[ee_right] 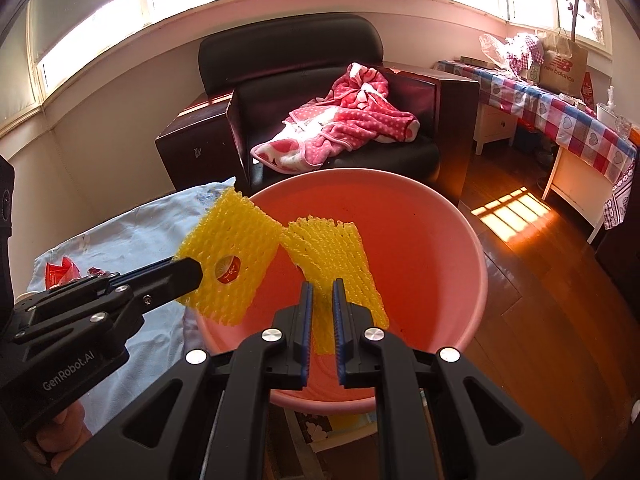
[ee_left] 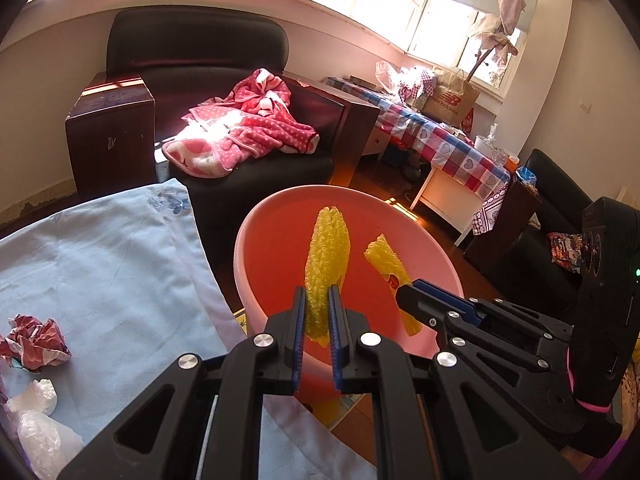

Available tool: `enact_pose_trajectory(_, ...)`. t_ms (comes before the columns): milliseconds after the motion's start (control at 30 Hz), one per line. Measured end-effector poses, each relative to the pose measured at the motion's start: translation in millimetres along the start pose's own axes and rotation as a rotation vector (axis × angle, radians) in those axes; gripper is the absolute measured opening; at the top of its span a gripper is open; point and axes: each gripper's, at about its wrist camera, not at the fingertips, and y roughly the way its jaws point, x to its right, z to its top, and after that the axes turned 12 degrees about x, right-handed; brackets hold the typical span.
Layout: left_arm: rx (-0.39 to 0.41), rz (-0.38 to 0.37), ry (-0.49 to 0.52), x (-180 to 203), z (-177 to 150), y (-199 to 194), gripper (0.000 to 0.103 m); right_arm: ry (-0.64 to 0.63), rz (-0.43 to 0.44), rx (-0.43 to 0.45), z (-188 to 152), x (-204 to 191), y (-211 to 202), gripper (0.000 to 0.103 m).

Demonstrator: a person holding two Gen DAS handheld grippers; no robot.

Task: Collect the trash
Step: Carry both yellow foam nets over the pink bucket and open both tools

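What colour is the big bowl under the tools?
The big bowl is pink, glowing orange-red inside; the right wrist view shows it best.

The brown paper bag point(ee_right: 562, 64) on the checked table point(ee_right: 560, 116) by the window reads "new balance" under the slanted NB logo, clear from both sides of the room. White lettering along the black body of the left gripper point(ee_right: 188, 276) spells "GenRobot.AI". The round red sticker on the yellow foam net point(ee_right: 232, 256) carries print too small to read.
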Motion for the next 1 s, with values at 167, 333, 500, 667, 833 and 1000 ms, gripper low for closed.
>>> enact_pose_trajectory(167,0.012,0.016,-0.020,-2.8,2.8,0.3,0.038,0.013,-0.023,-0.023,-1.4,1.9,5.1,0.016)
enact_pose_trajectory(333,0.039,0.015,-0.004,0.1,7.4,-9.9,0.040,0.030,-0.029,-0.017,-1.0,5.3,2.6,0.033)
enact_pose_trajectory(500,0.070,0.019,-0.008,2.1,11.6,-26.0,0.042,0.016,-0.021,-0.007,0.5,-0.7,-4.1,0.034)
enact_pose_trajectory(667,0.081,0.047,-0.021,-1.1,12.9,-44.1,0.044,-0.001,0.008,0.003,3.1,-14.1,-15.2,0.034)
enact_pose_trajectory(833,0.083,0.105,-0.012,-9.5,9.0,-68.3,0.044,-0.028,0.061,0.010,3.1,-38.5,-27.0,0.034)
enact_pose_trajectory(1000,0.090,0.158,-0.006,-22.3,3.5,-96.2,0.044,-0.062,0.132,0.008,-2.0,-68.4,-36.9,0.034)
